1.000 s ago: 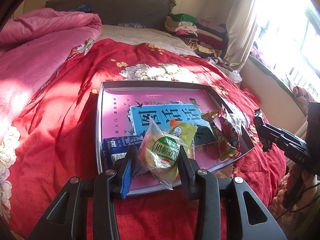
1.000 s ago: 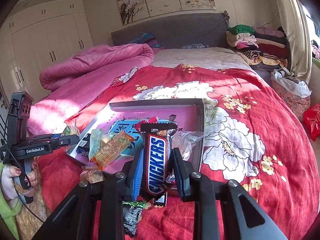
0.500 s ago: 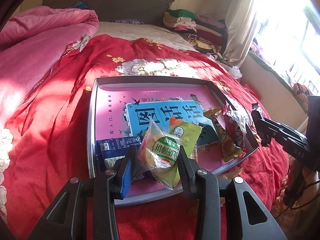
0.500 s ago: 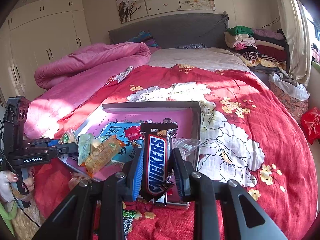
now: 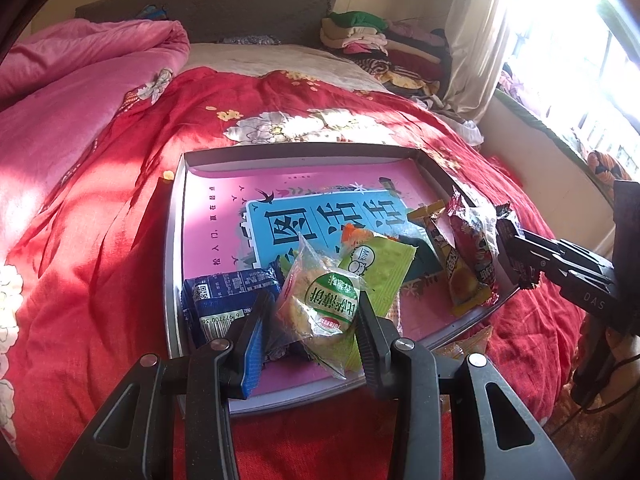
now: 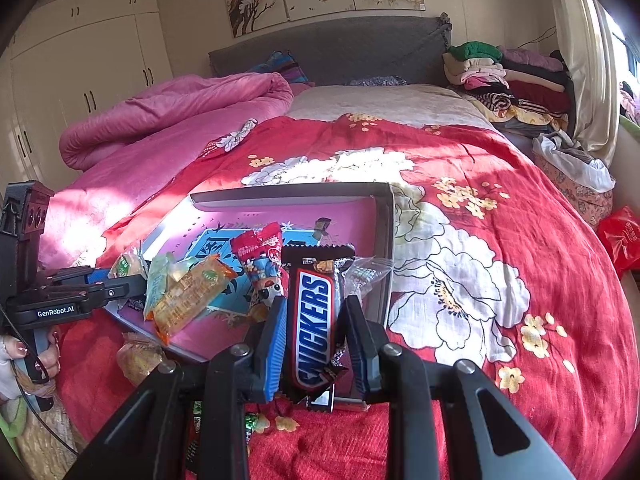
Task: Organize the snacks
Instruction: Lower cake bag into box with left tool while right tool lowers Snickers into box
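Shallow grey tray [image 5: 176, 264] on the red floral bed [image 5: 100, 240], pink and blue printed bottom. Inside: blue packet [image 5: 224, 296], green sachet [image 5: 380, 264], 2 glossy crinkled wrappers at the right wall. Left gripper [image 5: 312, 320] clenched on a clear-wrapped round cake [image 5: 320, 304] over the tray's near edge. Right gripper [image 6: 314, 324] clenched on a Snickers bar [image 6: 314, 312], upright, over the tray's near corner.

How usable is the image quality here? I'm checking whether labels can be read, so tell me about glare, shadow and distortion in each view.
Left wrist view: the bright window is blown out and the frame edges bow, yet the clear-wrapped round pastry with green label is sharp. Right wrist view: sun bleaches the shallow grey tray at its left part, while the brown Snickers bar reads clearly.
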Demonstrator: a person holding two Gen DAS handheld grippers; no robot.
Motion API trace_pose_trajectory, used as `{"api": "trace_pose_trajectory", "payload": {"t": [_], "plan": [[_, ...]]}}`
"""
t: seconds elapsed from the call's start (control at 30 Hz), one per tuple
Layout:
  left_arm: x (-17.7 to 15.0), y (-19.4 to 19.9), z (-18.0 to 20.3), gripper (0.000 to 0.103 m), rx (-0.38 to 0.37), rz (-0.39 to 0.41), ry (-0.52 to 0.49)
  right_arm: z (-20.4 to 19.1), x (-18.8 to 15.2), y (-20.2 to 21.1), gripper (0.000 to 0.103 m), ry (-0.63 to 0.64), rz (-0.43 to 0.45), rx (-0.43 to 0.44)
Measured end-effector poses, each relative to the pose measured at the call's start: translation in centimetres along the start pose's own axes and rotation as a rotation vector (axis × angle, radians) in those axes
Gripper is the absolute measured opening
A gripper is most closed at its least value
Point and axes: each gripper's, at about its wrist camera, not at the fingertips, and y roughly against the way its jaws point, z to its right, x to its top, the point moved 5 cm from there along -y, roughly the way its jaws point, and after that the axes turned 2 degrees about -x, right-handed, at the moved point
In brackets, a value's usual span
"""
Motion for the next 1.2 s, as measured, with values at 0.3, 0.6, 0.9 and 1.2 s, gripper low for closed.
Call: {"api": "trace_pose_trajectory", "payload": {"t": [0.3,0.6,0.9,1.2], "plan": [[-0.3,-0.2,0.6,0.041,-0.004,-0.012,-0.02,0.5,0.0,0.0,0.029,-0.009,0.009,-0.026],[-0.3,-0.4,0.1,0.041,-0.01,-0.018,0.007,-0.2,-0.5,-0.8,0.029,0.021,-0.016,-0.024],[-0.1,-0.3,0.0,0.041,-0.006,-0.014,0.009,-0.8,-0.6,-1.4,0.029,0.05,-0.026,-0.018],[0.0,-0.2,-0.3,0.041,0.0,-0.011,0.018,-1.1,-0.7,-1.7,0.029,0.07,-0.028,-0.025]]}}
